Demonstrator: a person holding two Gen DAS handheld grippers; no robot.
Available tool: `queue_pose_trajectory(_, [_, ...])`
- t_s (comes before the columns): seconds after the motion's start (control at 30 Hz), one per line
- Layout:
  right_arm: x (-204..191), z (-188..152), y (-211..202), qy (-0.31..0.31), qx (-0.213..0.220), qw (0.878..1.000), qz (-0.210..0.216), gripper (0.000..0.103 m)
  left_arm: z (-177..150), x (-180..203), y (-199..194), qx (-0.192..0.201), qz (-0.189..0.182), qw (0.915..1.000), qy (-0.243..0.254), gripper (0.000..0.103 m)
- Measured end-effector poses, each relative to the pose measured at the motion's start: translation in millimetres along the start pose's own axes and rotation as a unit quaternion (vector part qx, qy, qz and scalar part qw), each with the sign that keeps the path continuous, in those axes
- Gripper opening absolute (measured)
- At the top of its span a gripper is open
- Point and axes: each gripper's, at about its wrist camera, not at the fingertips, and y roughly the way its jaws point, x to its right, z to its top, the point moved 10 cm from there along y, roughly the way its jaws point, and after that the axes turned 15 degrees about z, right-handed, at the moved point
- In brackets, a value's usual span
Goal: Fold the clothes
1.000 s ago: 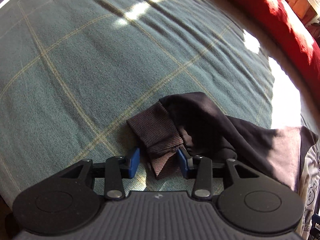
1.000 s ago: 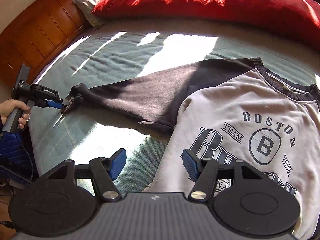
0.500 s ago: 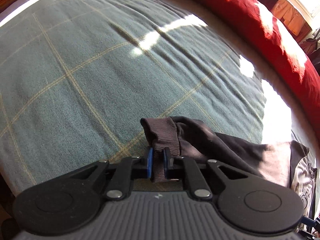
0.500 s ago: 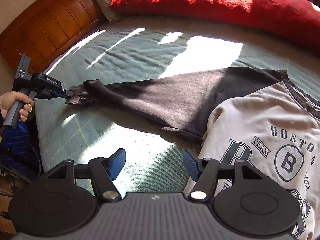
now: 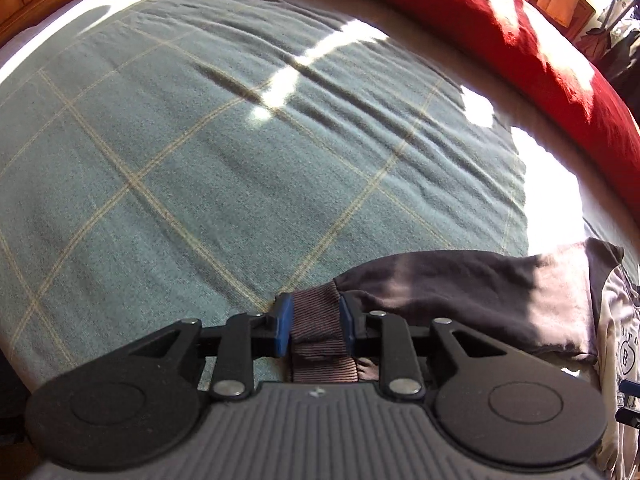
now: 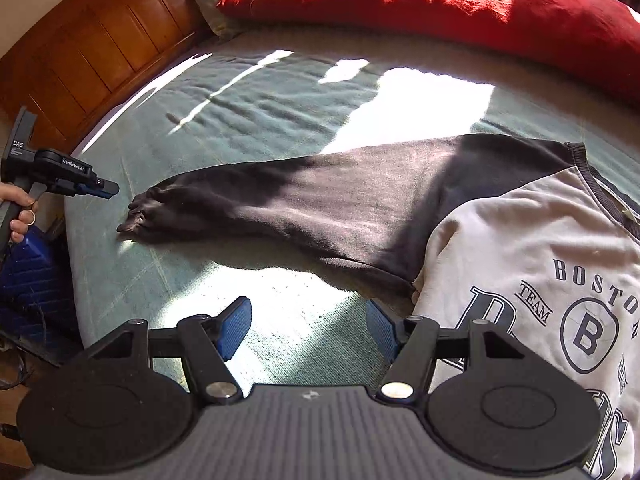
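At the far left of the right wrist view a person's hand [image 6: 20,210] grips the handle of the left gripper [image 6: 105,191], which hovers above the edge of the bed, its blue tips pointing toward the ribbed cuff [image 6: 134,222] and standing just clear of it. The left wrist view shows that cuff [image 5: 318,322] lying between the blue pads [image 5: 283,328]; the jaws are opening, and the pads seem to flank the ribbing rather than pinch it. From the cuff the dark sleeve [image 6: 320,208] stretches flat to the right across the green checked blanket [image 6: 248,120], half in shadow and half in a bright patch of sun. It joins the grey sweatshirt [image 6: 520,248], which lies face up on the right side of the bed with its dark collar toward the red pillow [image 6: 440,4] and "BOSTON" and a circled B printed on the chest. The right gripper [image 6: 310,328] hangs over bare blanket just below the armpit, its jaws set wide with nothing between them, the right-hand pad near the sweatshirt's side edge. A wooden headboard [image 6: 92,52] runs behind the blanket at upper left.
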Motion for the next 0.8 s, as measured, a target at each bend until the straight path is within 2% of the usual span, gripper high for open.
queue_pose_trajectory(0.07, [-0.7, -0.5, 1.8, -0.003, -0.004, 1.0, -0.001, 0.068, 17.9, 33.8, 2.3, 0.024, -0.022, 0.998, 0.055, 0.042])
queue_pose_trajectory(0.13, [-0.6, -1.0, 3.3, -0.01, -0.008, 1.0, -0.004, 0.068, 32.5, 76.2, 5.7, 0.048, -0.052, 0.9918, 0.106, 0.042])
queue_pose_trajectory(0.23, [-0.7, -1.0, 4.0, -0.021, -0.012, 1.0, -0.015, 0.068, 47.2, 138.1, 13.4, 0.076, -0.093, 0.9767, 0.178, 0.043])
queue_pose_trajectory(0.33, [-1.5, 0.9, 1.6, -0.023, -0.009, 0.999, -0.021, 0.068, 45.1, 195.5, 28.9, 0.078, -0.133, 0.9603, 0.232, 0.043])
queue_pose_trajectory(0.43, [-1.1, 3.0, -3.0, -0.024, -0.001, 0.999, -0.026, 0.068, 32.0, 221.6, 42.5, 0.067, -0.155, 0.95, 0.263, 0.043])
queue_pose_trajectory(0.47, [-0.5, 3.2, -4.7, -0.024, 0.001, 0.999, -0.027, 0.069, 25.1, 225.8, 48.8, 0.061, -0.146, 0.9472, 0.279, 0.043])
queue_pose_trajectory(0.6, [4.5, 0.2, -10.2, -0.016, 0.008, 0.999, -0.032, 0.069, 8.7, 229.7, 47.8, 0.087, -0.132, 0.9346, 0.319, 0.049])
queue_pose_trajectory(0.63, [6.9, -1.5, -10.7, -0.011, 0.008, 0.999, -0.033, 0.069, 9.3, 229.6, 46.1, 0.086, -0.133, 0.9354, 0.316, 0.049])
queue_pose_trajectory(0.73, [10.6, -5.0, -11.2, 0.0, 0.009, 0.999, -0.034, 0.069, 27.3, 230.0, 35.2, 0.09, -0.168, 0.9425, 0.274, 0.049])
queue_pose_trajectory(0.8, [10.4, -5.1, -10.4, 0.001, 0.01, 0.999, -0.03, 0.069, 38.6, 230.0, 36.5, 0.092, -0.167, 0.946, 0.262, 0.049])
